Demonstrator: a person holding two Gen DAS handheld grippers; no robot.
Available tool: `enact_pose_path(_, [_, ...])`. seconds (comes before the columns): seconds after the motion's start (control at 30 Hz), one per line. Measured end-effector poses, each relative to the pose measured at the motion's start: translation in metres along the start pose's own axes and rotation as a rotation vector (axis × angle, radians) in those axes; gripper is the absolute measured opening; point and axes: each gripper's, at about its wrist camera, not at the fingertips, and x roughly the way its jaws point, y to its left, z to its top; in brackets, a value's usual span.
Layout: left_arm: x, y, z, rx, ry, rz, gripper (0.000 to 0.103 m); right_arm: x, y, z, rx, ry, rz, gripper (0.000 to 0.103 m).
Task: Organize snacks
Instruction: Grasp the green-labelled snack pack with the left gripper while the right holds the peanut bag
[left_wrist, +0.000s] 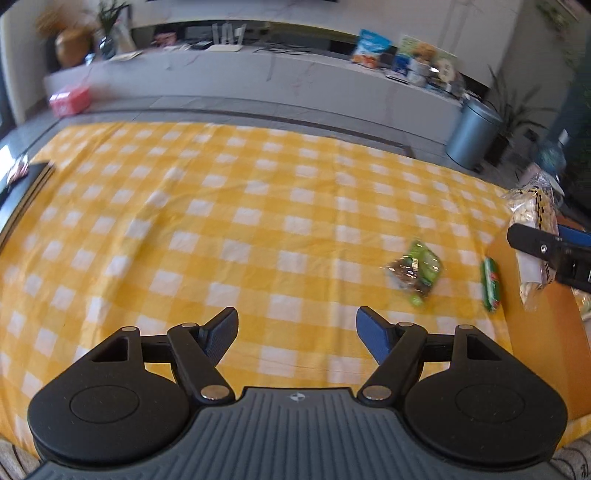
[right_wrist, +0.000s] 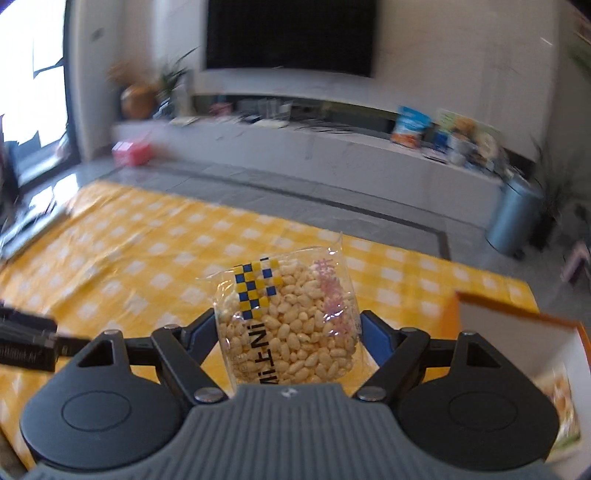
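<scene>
Left gripper (left_wrist: 297, 332) empty — jaws apart over checked cloth (left_wrist: 221, 221).

wall-mounted television (right_wrist: 291, 35), low grey console (left_wrist: 258, 70)

Both the left gripper (left_wrist: 297, 332) and the right gripper (right_wrist: 286, 334) have black linkage arms with silver pivot screws, blue fingers (left_wrist: 373, 334), round black housings and a ribbed grey base.

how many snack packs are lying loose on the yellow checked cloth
2: a green-and-brown crinkly packet near the cloth's right side, and a slim green stick pack at the cloth's right edge. Others may be out of frame.
</scene>
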Motion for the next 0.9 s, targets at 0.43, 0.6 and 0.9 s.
enact_pose_path(0.43, [0.049,-0.127,0.016,0.376,-0.044,-0.006,0.087,-0.024,-0.062,-0.06,0.313,-0.018,0.098,0.079])
enact_pose_path(0.6, [0.078,-0.151,0.019,0.431,-0.056,0.005,0.086,-0.021,-0.063,-0.064,0.339,-0.011,0.108,0.079])
enact_pose_path(0.9, [0.115,-0.159,0.018,0.468,0.028,-0.038,0.089,-0.026,-0.072,-0.07,0.394,-0.049,0.097,0.079])
